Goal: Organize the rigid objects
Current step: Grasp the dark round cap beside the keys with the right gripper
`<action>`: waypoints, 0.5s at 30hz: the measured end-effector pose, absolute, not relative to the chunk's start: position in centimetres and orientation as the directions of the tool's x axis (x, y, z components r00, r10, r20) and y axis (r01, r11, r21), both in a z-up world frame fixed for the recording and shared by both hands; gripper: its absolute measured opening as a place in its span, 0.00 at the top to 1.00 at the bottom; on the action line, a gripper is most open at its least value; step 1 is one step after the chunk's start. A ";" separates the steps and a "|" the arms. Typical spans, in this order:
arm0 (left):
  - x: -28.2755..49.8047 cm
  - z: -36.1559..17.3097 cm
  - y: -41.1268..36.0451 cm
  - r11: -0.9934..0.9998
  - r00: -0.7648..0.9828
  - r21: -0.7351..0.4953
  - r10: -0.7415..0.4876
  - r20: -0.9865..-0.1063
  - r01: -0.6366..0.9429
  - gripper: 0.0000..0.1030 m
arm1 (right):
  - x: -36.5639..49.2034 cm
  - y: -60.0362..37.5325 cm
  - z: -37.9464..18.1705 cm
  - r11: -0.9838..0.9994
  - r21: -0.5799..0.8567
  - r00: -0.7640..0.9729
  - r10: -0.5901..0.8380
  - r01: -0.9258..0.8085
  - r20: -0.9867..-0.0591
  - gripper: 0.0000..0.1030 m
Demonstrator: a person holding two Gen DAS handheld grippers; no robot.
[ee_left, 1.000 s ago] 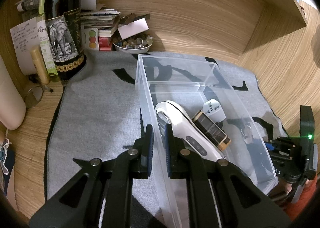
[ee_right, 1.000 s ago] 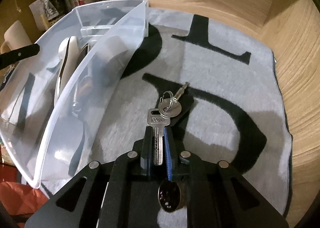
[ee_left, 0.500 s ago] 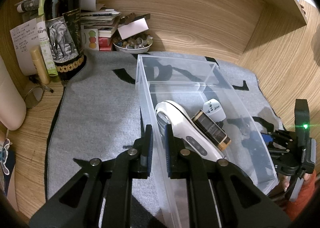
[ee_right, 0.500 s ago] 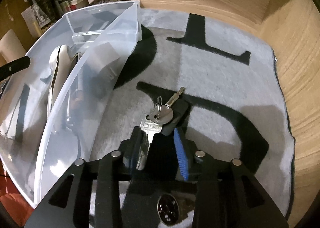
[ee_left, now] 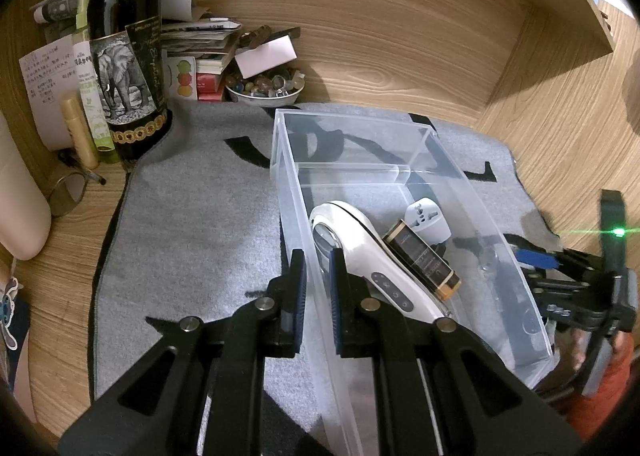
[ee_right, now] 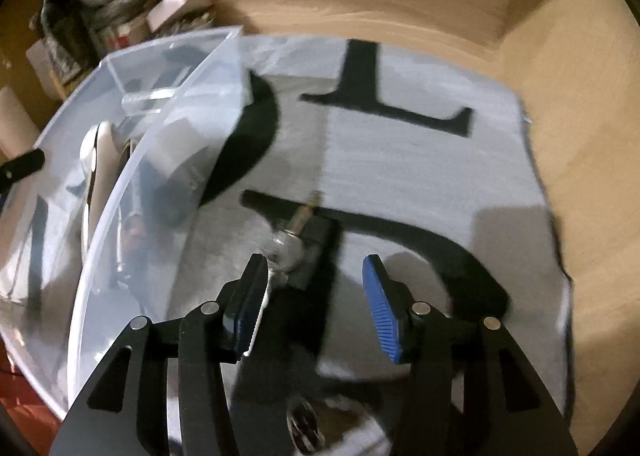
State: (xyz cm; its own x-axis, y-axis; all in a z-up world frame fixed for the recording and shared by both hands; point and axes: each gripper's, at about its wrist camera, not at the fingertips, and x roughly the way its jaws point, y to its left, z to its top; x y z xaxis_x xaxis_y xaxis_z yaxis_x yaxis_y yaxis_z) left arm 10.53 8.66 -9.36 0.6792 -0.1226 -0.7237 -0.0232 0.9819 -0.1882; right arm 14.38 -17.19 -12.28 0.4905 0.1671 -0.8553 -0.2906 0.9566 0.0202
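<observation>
My right gripper has its fingers spread and still opening, and the key bunch lies between them on the mat, up against the left pad; whether that pad actually touches the keys I cannot tell, the picture is too smeared. My left gripper is pinching the near left wall of the clear bin, one finger outside, one inside.

The grey mat with black lettering covers most of the desk, its near edge cut off behind my fingers. The bin sits on it, left of the keys in the right view. Through the bin's wall the contents blur in that view; from the left I see a white handheld device, a dark bottle with a gold cap leaning on it, and a white plug adapter farther back. The keys themselves are streaked: only a ring, a black fob and a blade tip can be made out.
</observation>
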 end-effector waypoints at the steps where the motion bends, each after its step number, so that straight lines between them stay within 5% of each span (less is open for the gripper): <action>1: 10.5 -9.4 8.6 0.982 0.680 -0.187 -0.122 -0.723 -0.022 0.91 | 13.8 -18.0 -11.9 0.962 0.032 0.495 0.167 -0.270 -0.853 0.55; 5: 10.5 -9.4 8.6 0.983 0.681 -0.185 -0.122 -0.722 -0.020 0.91 | 10.9 -19.2 -11.4 0.974 0.032 0.516 0.148 -0.226 -0.843 0.46; 11: 10.5 -9.4 8.5 0.982 0.681 -0.185 -0.122 -0.722 -0.021 0.91 | 8.7 -19.3 -13.5 0.982 0.028 0.496 0.119 -0.187 -0.860 0.46; 13: 10.5 -9.4 8.6 0.982 0.681 -0.186 -0.122 -0.722 -0.021 0.91 | 8.4 -19.5 -13.9 0.986 0.032 0.511 0.112 -0.162 -0.852 0.49; 15: 10.5 -9.4 8.5 0.983 0.682 -0.184 -0.121 -0.722 -0.021 0.91 | 8.3 -19.4 -13.7 0.987 0.026 0.518 0.107 -0.161 -0.848 0.68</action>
State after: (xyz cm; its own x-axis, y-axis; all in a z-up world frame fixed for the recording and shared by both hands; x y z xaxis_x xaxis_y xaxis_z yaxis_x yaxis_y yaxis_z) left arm 10.48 8.53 -9.40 0.6815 -0.1207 -0.7218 -0.0212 0.9826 -0.1843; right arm 8.30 -19.40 -13.67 0.5184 0.1066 -0.8484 -0.1609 0.9866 0.0256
